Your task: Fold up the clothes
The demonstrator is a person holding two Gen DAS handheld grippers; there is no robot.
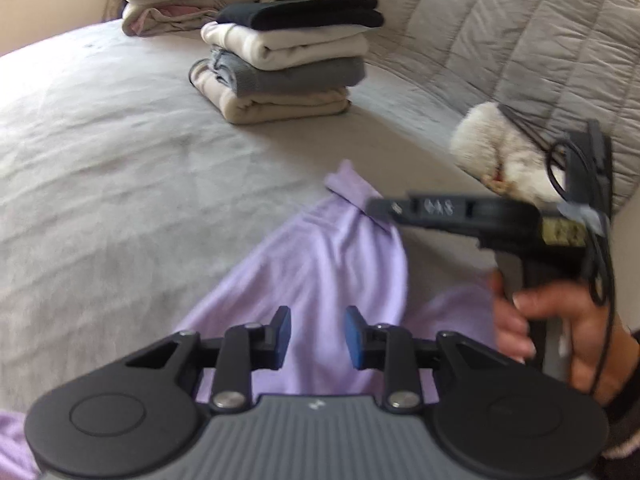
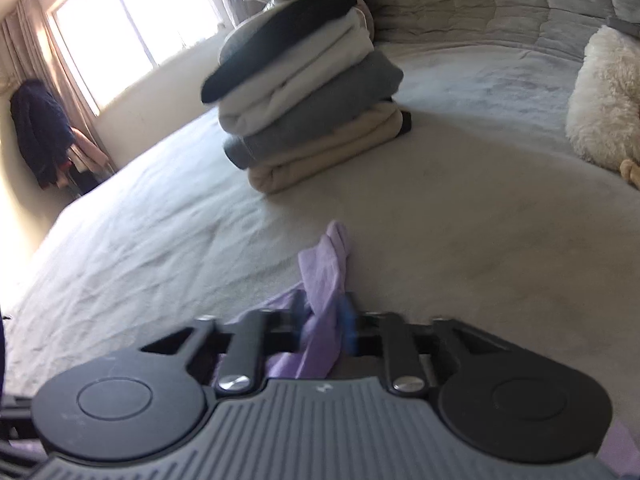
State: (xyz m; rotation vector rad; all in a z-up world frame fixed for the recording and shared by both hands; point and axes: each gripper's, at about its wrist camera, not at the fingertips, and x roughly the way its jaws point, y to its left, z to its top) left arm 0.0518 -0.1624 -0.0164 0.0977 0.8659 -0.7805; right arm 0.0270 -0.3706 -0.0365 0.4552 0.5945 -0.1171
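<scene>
Two claws over a bed [image 1: 100, 160], right claw [image 2: 322, 330] clamped on lilac garment [image 1: 320, 272], left claw [image 1: 318, 338] apart.

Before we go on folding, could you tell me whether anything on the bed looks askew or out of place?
The stack of folded clothes leans a little, and the black top layer overhangs its edge in the right wrist view. The lilac garment is still bunched; the right gripper pinches one end, while the left gripper is open above it.
</scene>
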